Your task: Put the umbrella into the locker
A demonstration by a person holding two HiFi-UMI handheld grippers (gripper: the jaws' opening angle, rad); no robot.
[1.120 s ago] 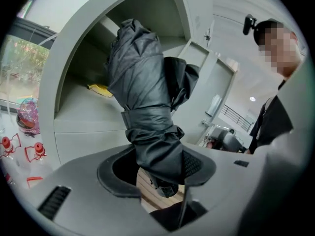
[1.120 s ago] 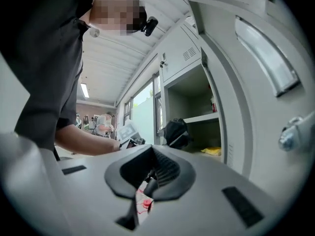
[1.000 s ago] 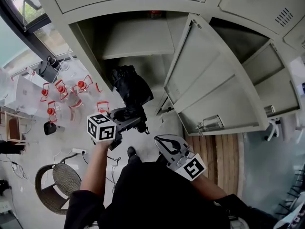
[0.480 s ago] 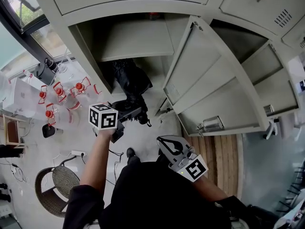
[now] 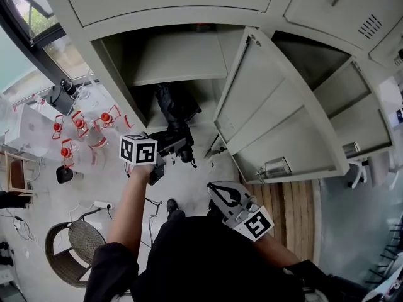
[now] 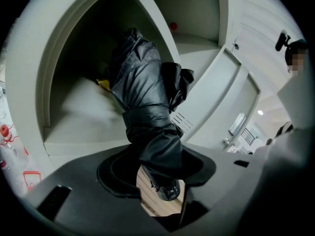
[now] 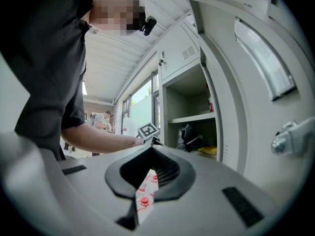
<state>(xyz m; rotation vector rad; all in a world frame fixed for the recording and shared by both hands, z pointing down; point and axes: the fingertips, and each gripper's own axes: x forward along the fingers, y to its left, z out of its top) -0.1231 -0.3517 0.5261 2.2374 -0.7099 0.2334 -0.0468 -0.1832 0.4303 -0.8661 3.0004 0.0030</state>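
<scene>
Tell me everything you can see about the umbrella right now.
The umbrella is black, folded and compact, its shiny fabric bunched, with a band round the middle. The left gripper is clamped on its near end, where a dark metallic tip shows between the jaws. Its far end reaches into the open locker compartment, below the shelf. Whether it touches the locker floor cannot be told.

Black umbrella (image 6: 142, 97); pale grey locker (image 5: 264, 99)
</scene>
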